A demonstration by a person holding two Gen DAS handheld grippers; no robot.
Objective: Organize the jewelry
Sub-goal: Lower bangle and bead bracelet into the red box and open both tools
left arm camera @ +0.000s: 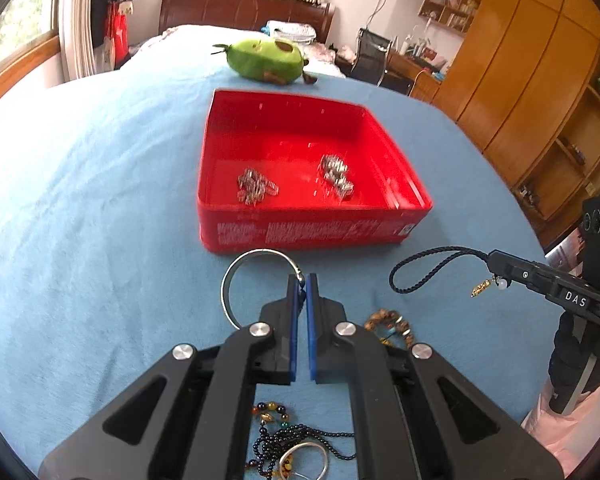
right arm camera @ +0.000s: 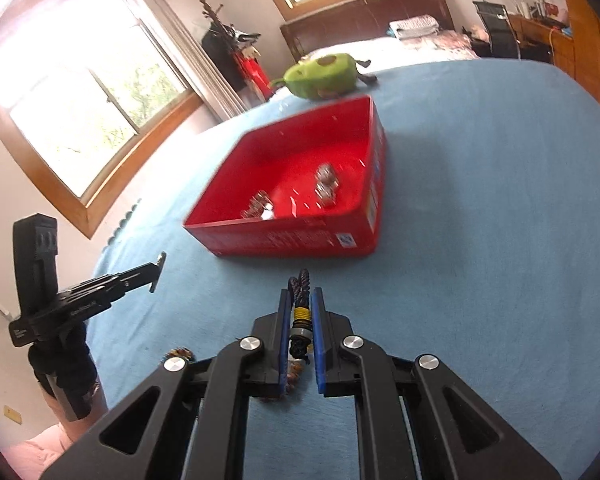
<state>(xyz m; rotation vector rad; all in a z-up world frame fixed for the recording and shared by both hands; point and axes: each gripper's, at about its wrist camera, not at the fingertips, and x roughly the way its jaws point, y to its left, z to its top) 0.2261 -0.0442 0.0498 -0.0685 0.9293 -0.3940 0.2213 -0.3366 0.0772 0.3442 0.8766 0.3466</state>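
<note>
Silver metal shows at the left gripper [left arm camera: 302, 280], whose jaws are pinched shut on the rim of a bangle [left arm camera: 236, 280] that hangs out to its left, clear of the blue bedcover [left arm camera: 80, 200]. Straight ahead of both tongs sits the red box [left arm camera: 312, 236], already holding two silvery pieces [left arm camera: 256, 188] on its floor, so sorting looks partly done. Below and behind the left tongs lie a dark bead necklace [left arm camera: 300, 444], a silver ring [left arm camera: 308, 460] and a brown bead bracelet [left arm camera: 392, 324], all yet to be moved. To the right, the right gripper [right arm camera: 301, 300] is closed on a dark braided cord [right arm camera: 302, 280] with a small gold charm [left arm camera: 480, 289]. My guess: both held pieces go in the box next.
</note>
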